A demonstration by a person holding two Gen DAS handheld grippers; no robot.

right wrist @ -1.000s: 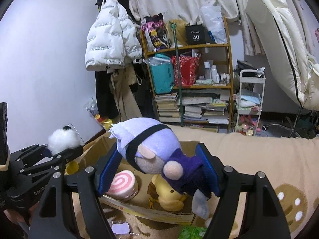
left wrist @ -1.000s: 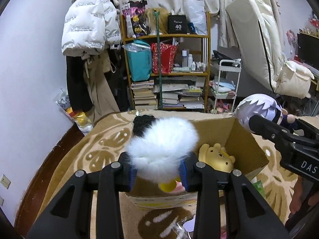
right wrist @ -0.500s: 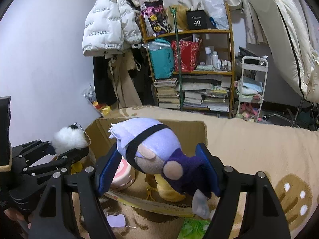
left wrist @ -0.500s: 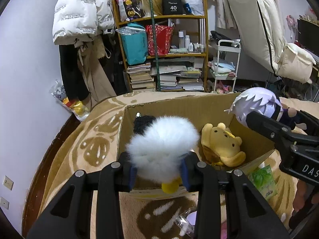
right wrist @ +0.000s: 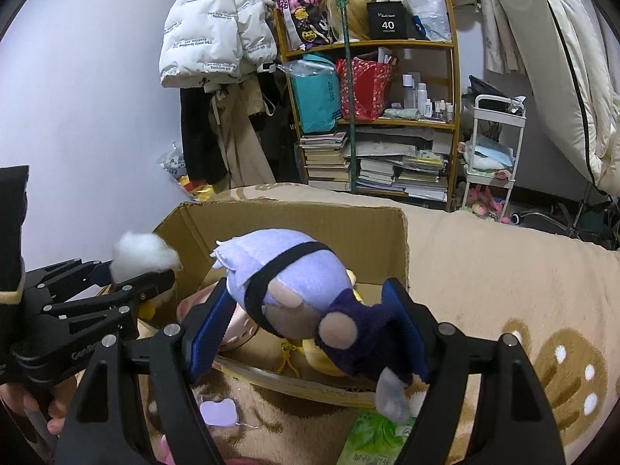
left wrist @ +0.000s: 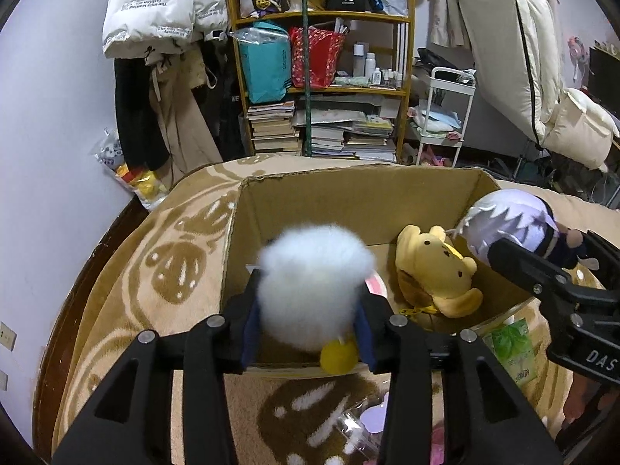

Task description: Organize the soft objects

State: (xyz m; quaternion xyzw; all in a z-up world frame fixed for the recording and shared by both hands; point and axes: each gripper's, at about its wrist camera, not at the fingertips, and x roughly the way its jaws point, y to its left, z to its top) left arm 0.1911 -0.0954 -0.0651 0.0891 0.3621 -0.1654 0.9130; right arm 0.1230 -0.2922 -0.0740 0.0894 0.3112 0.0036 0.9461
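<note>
Over the cardboard box (left wrist: pixel 348 201), the left hand-held gripper (left wrist: pixel 308 321) is opening around a white pompom (left wrist: pixel 312 286) to drop it; the right hand-held gripper (right wrist: pixel 310 325) clamps a purple-haired doll (right wrist: pixel 294 290) for the same box.

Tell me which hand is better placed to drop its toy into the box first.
Left. The left gripper has its jaws opening around the white pom-pom, already over the cardboard box. The purple-haired doll in the right gripper hangs at the front rim.
</note>
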